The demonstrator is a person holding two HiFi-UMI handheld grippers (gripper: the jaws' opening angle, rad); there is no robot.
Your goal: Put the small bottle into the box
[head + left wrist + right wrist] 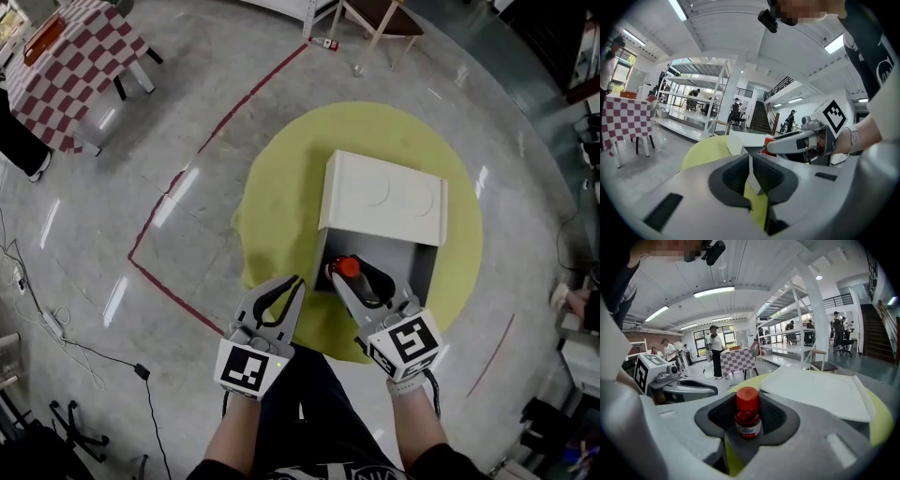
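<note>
My right tool [345,276] is clamped on the small bottle [748,412], red cap up, just over the near edge of the open box [417,261]. The box's white lid [384,197] lies back beyond. My left tool [292,283], jaws together and empty, sits beside the box's near left corner, over the yellow mat [277,211], with grey floor [187,141] further left.

Bright, even light all round: long ceiling strips [714,291] glow overhead in both gripper views, and the polished floor [178,192] throws them back as white streaks in the head view. Shadows are soft and faint. There's a heavy fisheye bend, the shelving [806,310] is bowed and the corners are black. The small bottle [747,411] reads sharp, while the left hand-held gripper [751,171] blurs close under its lens.
</note>
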